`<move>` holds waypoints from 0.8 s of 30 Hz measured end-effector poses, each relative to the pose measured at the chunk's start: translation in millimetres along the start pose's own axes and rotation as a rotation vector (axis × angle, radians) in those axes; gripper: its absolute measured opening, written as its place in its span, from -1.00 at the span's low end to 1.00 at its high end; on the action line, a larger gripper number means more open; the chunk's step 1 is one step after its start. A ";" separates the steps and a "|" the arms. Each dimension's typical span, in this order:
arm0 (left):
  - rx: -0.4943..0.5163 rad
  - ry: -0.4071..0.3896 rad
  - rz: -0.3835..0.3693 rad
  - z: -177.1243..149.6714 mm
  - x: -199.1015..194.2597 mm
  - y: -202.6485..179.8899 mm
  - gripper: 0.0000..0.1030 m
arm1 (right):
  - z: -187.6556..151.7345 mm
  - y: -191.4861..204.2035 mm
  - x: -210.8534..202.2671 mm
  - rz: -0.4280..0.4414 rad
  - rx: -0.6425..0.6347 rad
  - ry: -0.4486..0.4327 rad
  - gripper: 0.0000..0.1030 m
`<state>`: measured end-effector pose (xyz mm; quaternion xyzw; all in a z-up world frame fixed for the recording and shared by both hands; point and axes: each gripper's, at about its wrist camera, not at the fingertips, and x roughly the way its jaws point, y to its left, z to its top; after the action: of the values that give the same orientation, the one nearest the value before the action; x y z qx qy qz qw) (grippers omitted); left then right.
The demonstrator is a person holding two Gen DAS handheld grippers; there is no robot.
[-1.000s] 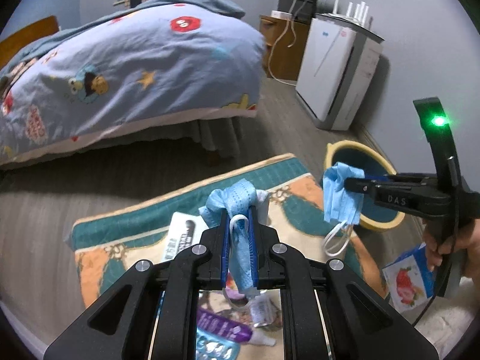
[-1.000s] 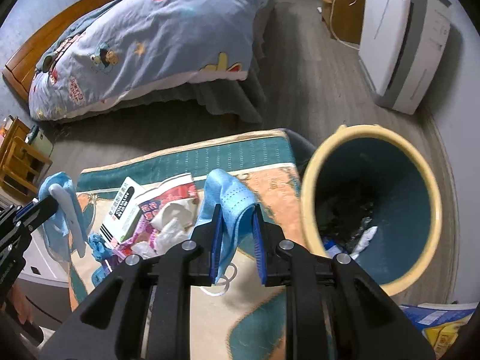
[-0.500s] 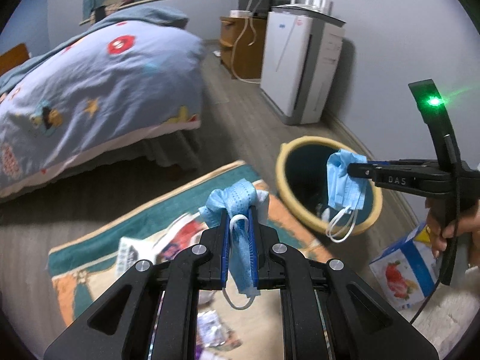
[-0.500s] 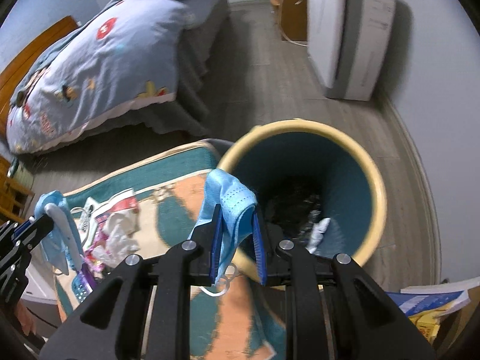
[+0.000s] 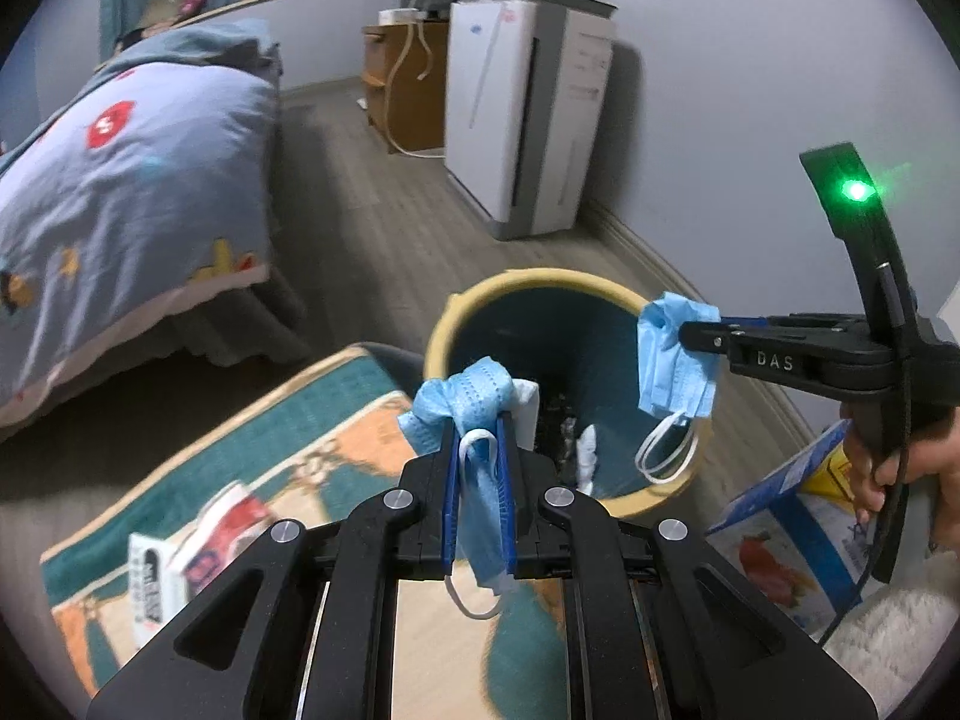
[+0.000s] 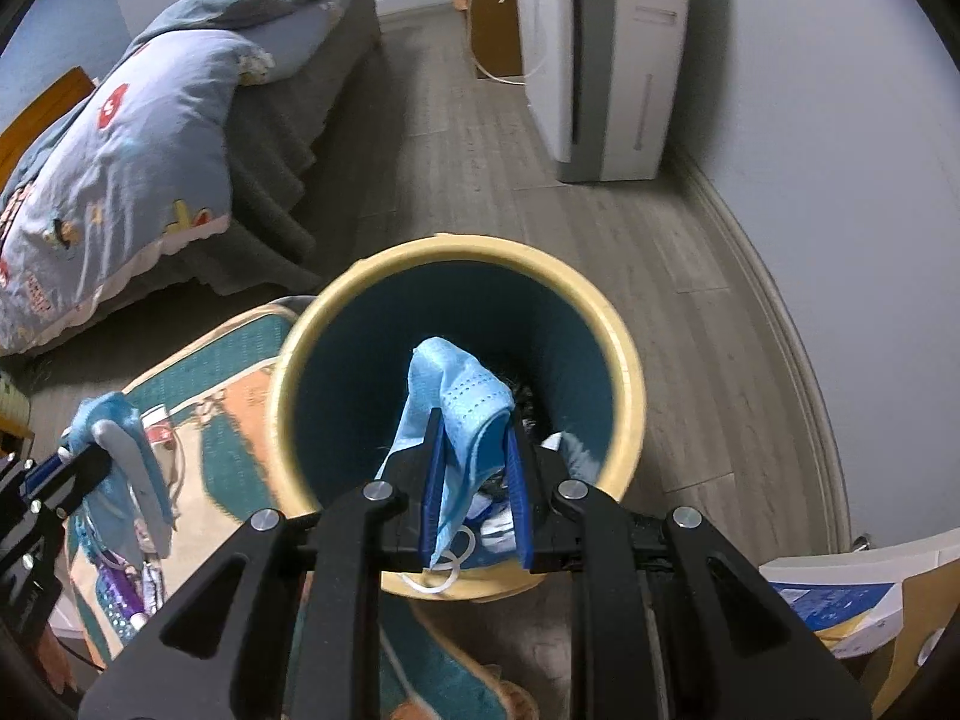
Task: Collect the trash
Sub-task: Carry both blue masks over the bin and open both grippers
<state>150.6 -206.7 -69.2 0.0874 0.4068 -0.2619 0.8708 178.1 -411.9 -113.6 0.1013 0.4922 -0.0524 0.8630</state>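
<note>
Your right tool (image 6: 474,468) is pinching a blue face mask (image 6: 456,408) right over the open mouth of the yellow-rimmed bin (image 6: 624,354). Your left tool (image 5: 478,468) is pressed onto a second blue mask (image 5: 474,399), just beside the bin's rim above the rug (image 5: 336,420).

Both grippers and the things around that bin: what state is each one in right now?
Left gripper: shut on a blue mask, beside the bin.
Left mask: crumpled, pinched, loop dangling.
Right gripper: shut on a second blue mask, above the bin mouth.
Right mask: folded, hanging from the fingers.
Trash bin: upright, open, some trash at the bottom.
Rug: flat, wrappers lying on it.
</note>
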 end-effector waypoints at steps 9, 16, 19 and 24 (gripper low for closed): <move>0.036 0.012 -0.012 -0.4 46.5 -25.5 -0.77 | 4.5 -17.1 11.8 -0.044 0.045 -0.011 -0.64; -0.014 -0.057 -0.030 8.5 51.6 -31.6 -0.52 | 8.4 -22.6 -0.1 -0.052 0.063 -0.099 -0.43; -0.014 -0.073 -0.022 10.5 50.5 -34.6 0.13 | 9.0 -25.6 -3.2 -0.059 0.065 -0.122 0.00; -0.020 -0.067 -0.013 9.9 50.6 -31.2 0.37 | 10.5 -30.6 -2.1 -0.061 0.099 -0.112 0.25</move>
<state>167.6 -256.2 -99.0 0.0671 0.3808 -0.2660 0.8830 180.0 -444.1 -110.4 0.1258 0.4429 -0.1086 0.8810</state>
